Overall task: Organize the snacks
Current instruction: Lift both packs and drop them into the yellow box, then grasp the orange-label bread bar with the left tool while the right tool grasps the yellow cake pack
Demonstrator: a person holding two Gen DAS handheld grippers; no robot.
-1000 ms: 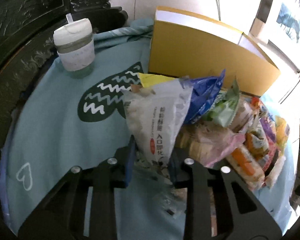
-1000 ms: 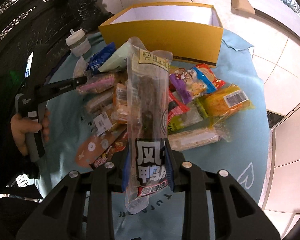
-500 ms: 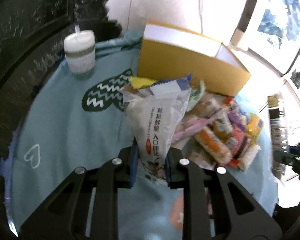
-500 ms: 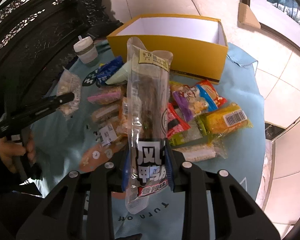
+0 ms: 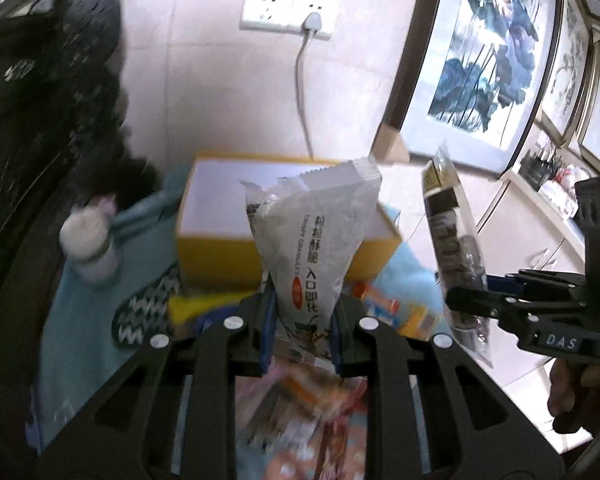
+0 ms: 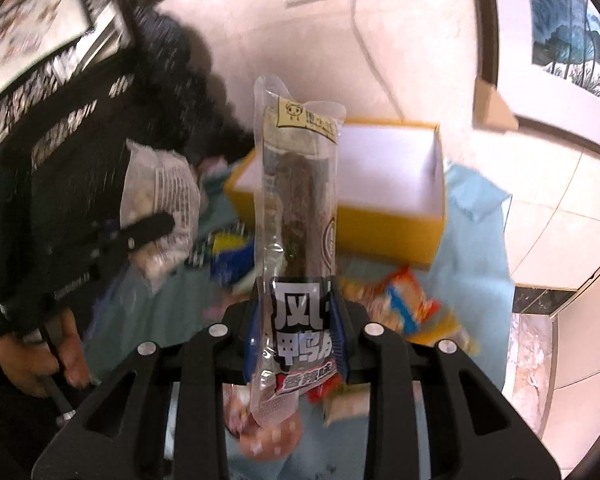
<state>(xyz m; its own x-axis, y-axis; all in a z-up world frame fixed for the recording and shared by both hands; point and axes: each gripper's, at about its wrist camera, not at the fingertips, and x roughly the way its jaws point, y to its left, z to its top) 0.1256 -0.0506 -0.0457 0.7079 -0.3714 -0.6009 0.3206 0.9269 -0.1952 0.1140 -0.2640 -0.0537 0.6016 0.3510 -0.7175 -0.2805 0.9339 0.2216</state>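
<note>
Both grippers have risen toward the yellow box (image 5: pixel 284 248) at frame centre: left gripper (image 5: pixel 302 330) pinches a limp white granule bag (image 5: pixel 314 236) by its lower end, right gripper (image 6: pixel 296 340) clamps a slick, clear duck-snack pouch (image 6: pixel 296 208) low down.

I lift both claws off the table: the left claw (image 5: pixel 302 330) now carries its white snack bag (image 5: pixel 314 236) clear of the pile, the right claw (image 6: pixel 296 336) raises its long clear packet (image 6: pixel 296 216), and the open yellow box (image 5: pixel 216 204) now sits lower and nearer in both views.
</note>
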